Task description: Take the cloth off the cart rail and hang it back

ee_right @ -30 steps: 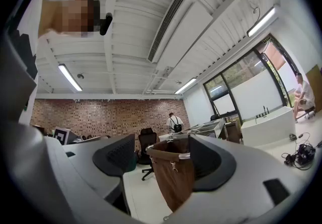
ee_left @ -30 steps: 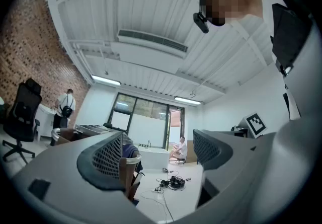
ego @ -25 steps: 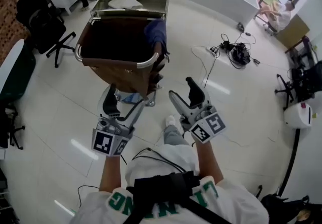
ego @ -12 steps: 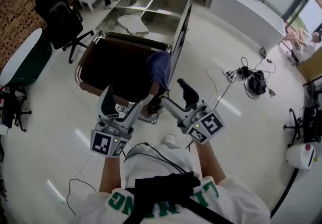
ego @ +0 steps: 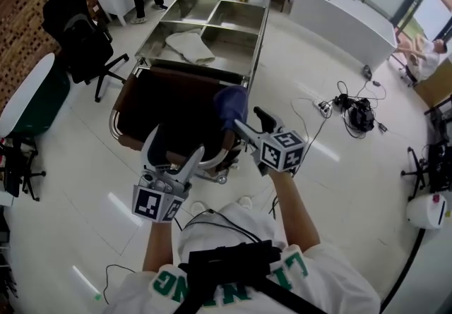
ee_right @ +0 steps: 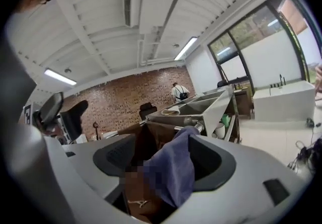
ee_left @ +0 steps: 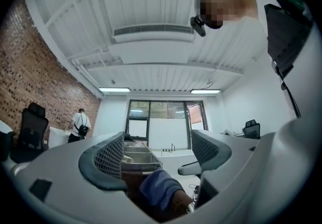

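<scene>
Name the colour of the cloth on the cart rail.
The cloth is plain blue-purple; right gripper view.

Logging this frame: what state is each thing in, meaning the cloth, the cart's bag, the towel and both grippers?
cloth: draped over the cart rail, not yet taken off.
bag: open at the top.
towel: lying crumpled in a tray compartment.
left gripper: open, holding nothing.
right gripper: open, the cloth showing between its jaws, not clamped.
</scene>
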A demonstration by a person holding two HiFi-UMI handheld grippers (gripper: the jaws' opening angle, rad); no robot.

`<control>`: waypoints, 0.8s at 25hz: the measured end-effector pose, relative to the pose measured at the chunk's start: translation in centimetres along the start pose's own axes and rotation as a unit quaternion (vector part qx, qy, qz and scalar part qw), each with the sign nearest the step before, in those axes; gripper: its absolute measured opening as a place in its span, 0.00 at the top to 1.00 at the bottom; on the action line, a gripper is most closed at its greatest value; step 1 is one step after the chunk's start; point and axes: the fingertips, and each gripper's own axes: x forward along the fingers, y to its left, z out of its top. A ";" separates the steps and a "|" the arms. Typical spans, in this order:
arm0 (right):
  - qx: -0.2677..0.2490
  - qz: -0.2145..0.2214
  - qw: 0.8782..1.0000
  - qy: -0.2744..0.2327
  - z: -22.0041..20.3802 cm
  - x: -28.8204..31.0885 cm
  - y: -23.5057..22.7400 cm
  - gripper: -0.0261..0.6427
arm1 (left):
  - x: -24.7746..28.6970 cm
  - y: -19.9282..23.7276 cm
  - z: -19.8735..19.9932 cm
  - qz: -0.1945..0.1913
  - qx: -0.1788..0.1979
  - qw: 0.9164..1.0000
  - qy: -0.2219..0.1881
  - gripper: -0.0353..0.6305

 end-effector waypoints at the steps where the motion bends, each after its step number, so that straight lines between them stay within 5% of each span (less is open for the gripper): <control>1: 0.022 -0.001 1.000 -0.002 -0.1 1.0 -0.5 0.44 | -0.1 0.0 0.0 -0.004 -0.002 1.000 -0.001 0.35; 7: 0.074 -0.051 0.995 0.047 -3.1 5.6 -3.0 0.45 | -0.4 1.0 0.0 -0.010 -0.015 1.000 -0.001 0.35; 13: 0.060 -0.060 0.995 0.057 -2.3 5.1 -2.5 0.66 | -0.6 2.5 0.0 -0.010 -0.016 1.000 -0.002 0.35; 15: 0.039 -0.068 0.996 0.048 -1.6 4.3 -2.5 0.84 | -0.6 2.8 -0.1 -0.010 -0.019 1.000 -0.003 0.35; 20: 0.019 -0.048 0.998 0.029 0.0 3.4 -0.7 0.86 | -0.1 3.1 0.1 -0.014 -0.019 1.000 -0.005 0.35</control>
